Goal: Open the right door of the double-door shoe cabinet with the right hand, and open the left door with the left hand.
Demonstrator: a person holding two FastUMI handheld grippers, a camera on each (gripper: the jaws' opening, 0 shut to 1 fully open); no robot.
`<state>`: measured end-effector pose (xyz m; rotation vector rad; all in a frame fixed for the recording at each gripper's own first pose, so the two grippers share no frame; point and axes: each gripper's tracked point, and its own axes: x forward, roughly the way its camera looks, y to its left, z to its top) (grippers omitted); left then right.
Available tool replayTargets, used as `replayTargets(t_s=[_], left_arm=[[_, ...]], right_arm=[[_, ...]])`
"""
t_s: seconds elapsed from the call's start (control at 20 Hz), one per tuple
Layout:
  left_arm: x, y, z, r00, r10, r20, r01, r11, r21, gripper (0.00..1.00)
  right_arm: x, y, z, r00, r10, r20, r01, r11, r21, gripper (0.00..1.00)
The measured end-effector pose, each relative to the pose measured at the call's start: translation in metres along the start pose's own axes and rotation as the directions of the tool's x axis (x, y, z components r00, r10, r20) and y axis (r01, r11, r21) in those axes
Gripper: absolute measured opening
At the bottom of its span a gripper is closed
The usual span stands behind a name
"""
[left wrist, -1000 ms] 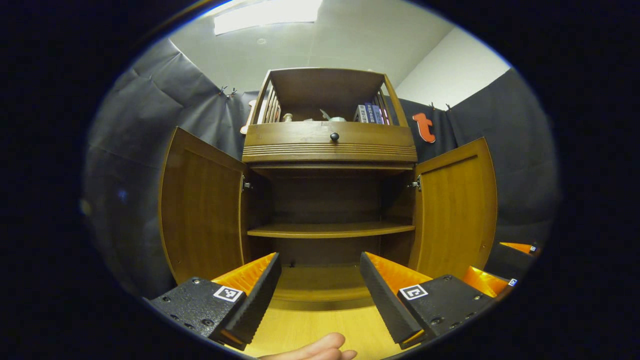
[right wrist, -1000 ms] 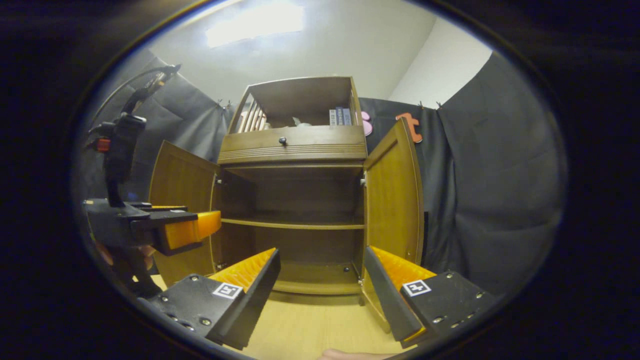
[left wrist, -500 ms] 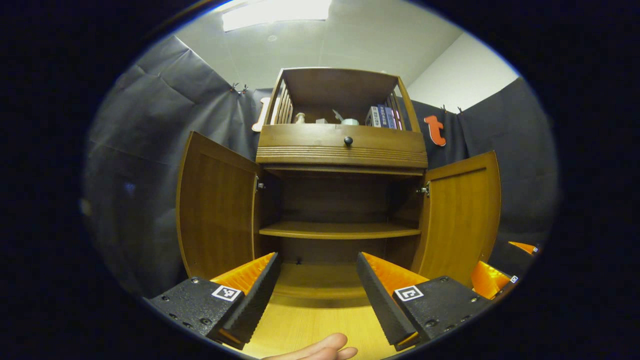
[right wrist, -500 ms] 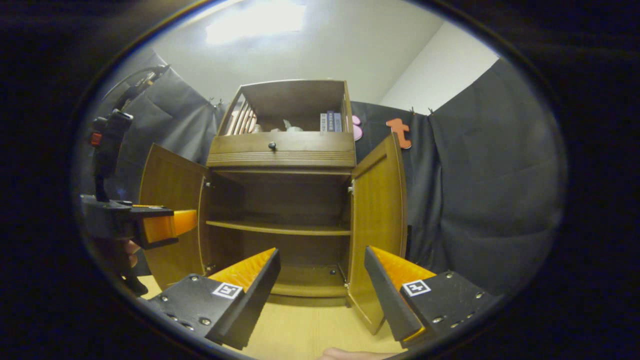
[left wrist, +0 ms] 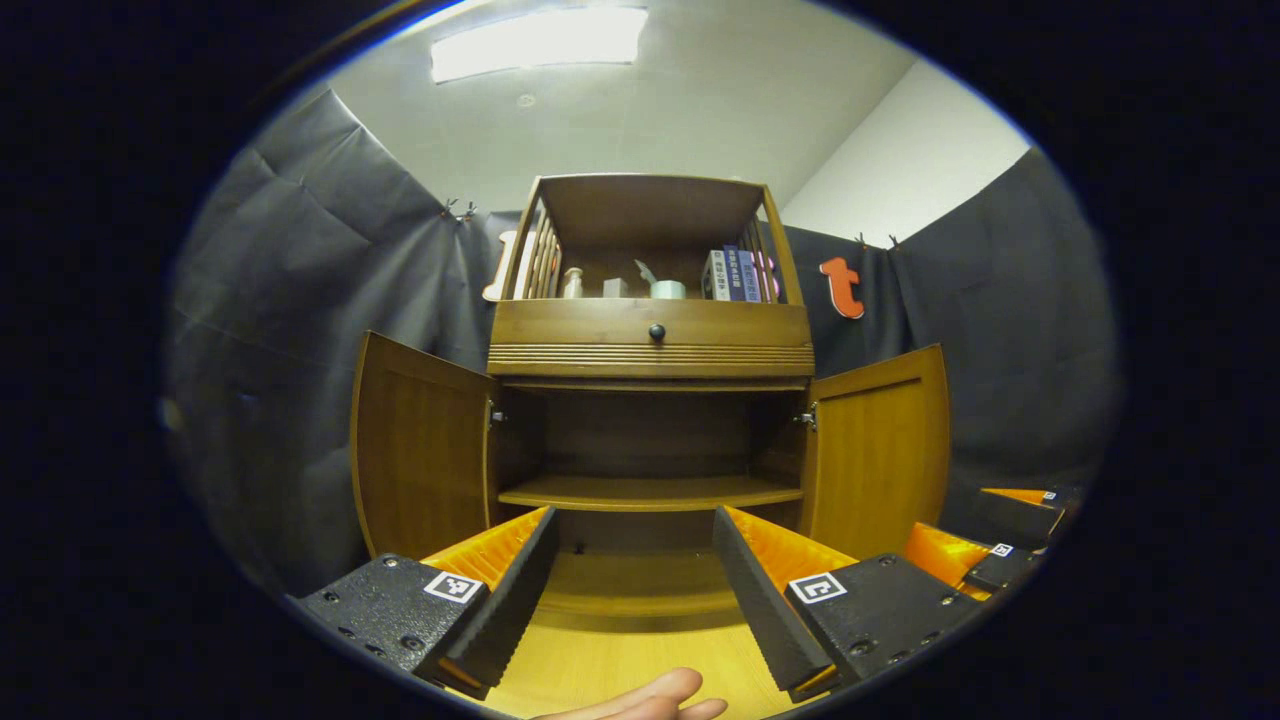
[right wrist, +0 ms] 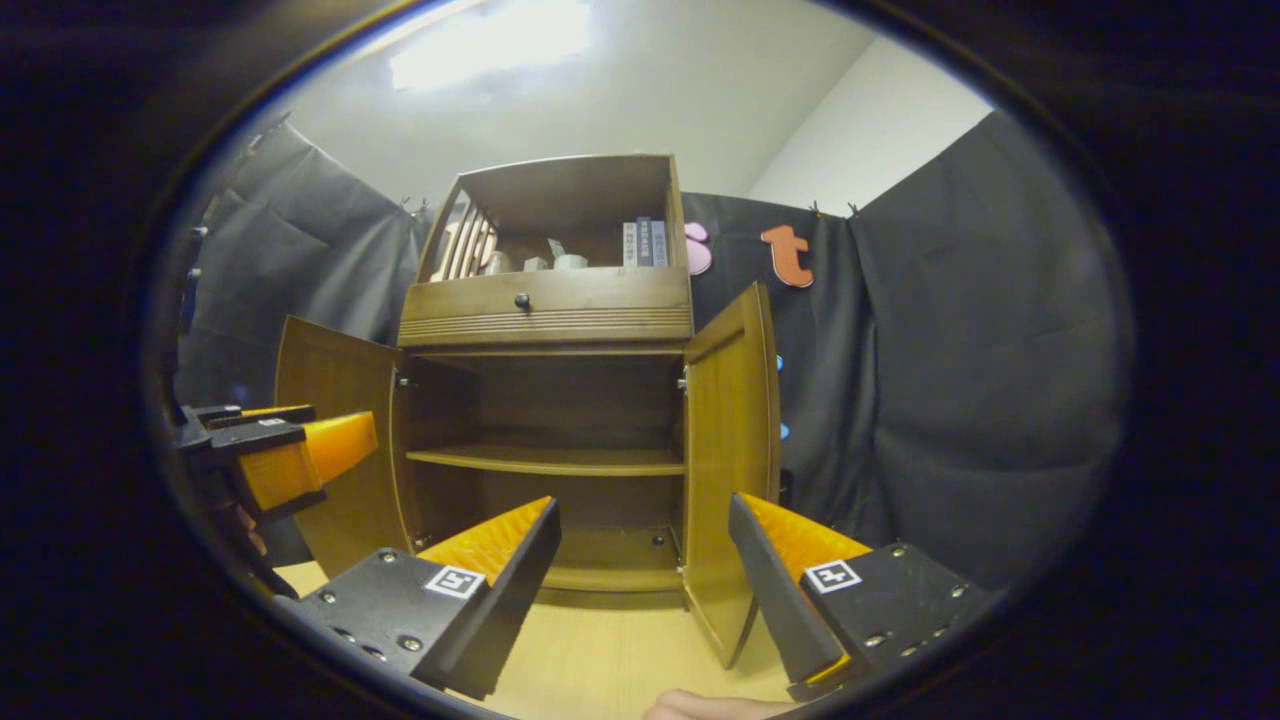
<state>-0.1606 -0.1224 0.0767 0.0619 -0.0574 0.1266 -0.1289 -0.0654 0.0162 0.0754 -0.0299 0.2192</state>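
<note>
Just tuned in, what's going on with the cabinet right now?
A person holds a gripper in each hand in front of the shoe cabinet. The left door and the right door are swung open, showing a bare inner shelf. The left gripper and the right gripper are open, holding nothing and clear of the doors.

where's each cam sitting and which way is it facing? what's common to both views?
Left gripper view: rides the left gripper, low, facing the cabinet head-on; own open fingers and a hand at the bottom.
Right gripper view: rides the right gripper, low, right of centre, seeing the right door nearly edge-on; own open fingers, left gripper at left.
Shared: cabinet, both open doors, middle shelf, drawer knob.
</note>
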Motion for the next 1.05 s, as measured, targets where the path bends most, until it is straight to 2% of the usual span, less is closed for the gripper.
replayTargets(t_s=[0.05,0.15,0.25,0.35,0.55,0.65,0.9,1.0,1.05], left_arm=[[0.001,-0.007,-0.004,1.000,-0.009,-0.009,0.009,1.000,0.003,0.92],[0.001,-0.014,-0.007,1.000,-0.014,-0.005,0.014,1.000,-0.004,0.93],[0.003,-0.013,-0.013,1.000,0.001,-0.003,-0.001,1.000,-0.011,0.98],[0.006,-0.017,-0.018,1.000,-0.009,-0.011,0.008,1.000,-0.024,0.98],[0.008,-0.024,-0.025,0.999,-0.031,-0.023,0.030,0.999,-0.038,0.98],[0.009,-0.028,-0.027,0.999,-0.038,-0.020,0.037,0.999,-0.040,0.98],[0.006,-0.049,-0.031,0.999,-0.048,-0.001,0.048,0.998,-0.031,0.96],[0.006,-0.064,-0.034,0.998,-0.067,0.011,0.067,0.997,-0.032,0.97],[0.005,-0.073,-0.037,0.997,-0.079,0.013,0.079,0.996,-0.032,0.94]], right_arm=[[-0.001,-0.009,0.001,1.000,-0.017,-0.002,0.017,1.000,0.005,0.97],[-0.003,-0.022,0.003,0.999,-0.045,0.014,0.044,0.999,0.010,1.00],[-0.007,-0.025,0.004,0.999,-0.035,0.035,0.034,0.999,0.035,1.00],[-0.007,-0.025,-0.006,1.000,-0.013,0.028,0.011,0.999,0.048,1.00],[-0.007,-0.035,-0.017,0.998,-0.054,0.021,0.054,0.998,-0.023,1.00],[-0.009,-0.032,-0.014,0.998,-0.050,0.044,0.052,0.998,-0.043,1.00],[-0.017,-0.035,-0.004,0.995,-0.023,0.096,0.025,0.999,-0.020,1.00],[-0.020,-0.043,-0.005,0.994,-0.031,0.106,0.032,0.999,-0.009,1.00],[-0.021,-0.048,-0.009,0.994,-0.036,0.102,0.037,0.999,-0.002,1.00]])
